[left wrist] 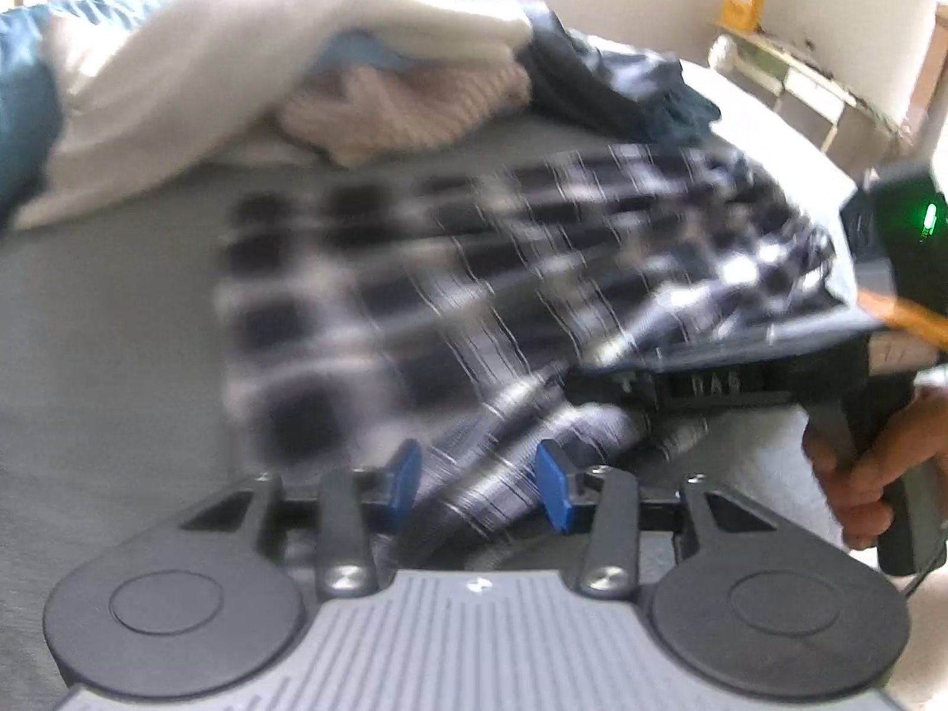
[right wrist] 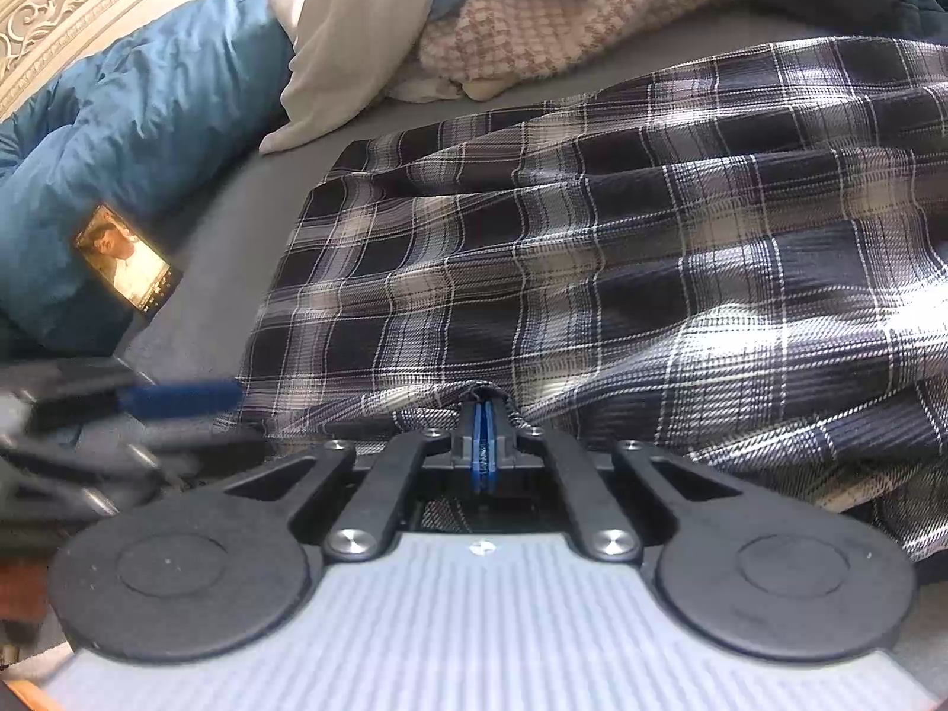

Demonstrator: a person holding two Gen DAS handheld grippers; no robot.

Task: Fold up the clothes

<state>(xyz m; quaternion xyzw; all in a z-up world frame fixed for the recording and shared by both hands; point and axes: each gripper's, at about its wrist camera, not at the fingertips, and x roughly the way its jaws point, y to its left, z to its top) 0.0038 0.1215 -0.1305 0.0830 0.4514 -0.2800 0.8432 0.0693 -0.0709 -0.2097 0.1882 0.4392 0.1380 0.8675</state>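
A dark plaid garment (right wrist: 592,249) lies spread over the grey bed sheet (right wrist: 237,237), rumpled on its near side. My right gripper (right wrist: 484,415) is shut on a pinch of its near edge, and the cloth bunches at the tips. The left wrist view is blurred by motion. There my left gripper (left wrist: 480,483) has its blue pads apart, with plaid cloth (left wrist: 415,296) showing in the gap, and no squeeze can be made out. Its blue finger (right wrist: 178,400) reaches the garment's left corner. A hand (left wrist: 877,474) holds the right gripper (left wrist: 583,379) at the right.
A blue duvet (right wrist: 148,106) lines the left, with a lit phone (right wrist: 127,263) leaning on it. A white cloth (right wrist: 355,29), a pink knit (right wrist: 563,18) and dark clothes (left wrist: 622,83) are piled at the far side. A shelf (left wrist: 800,77) stands beyond the bed.
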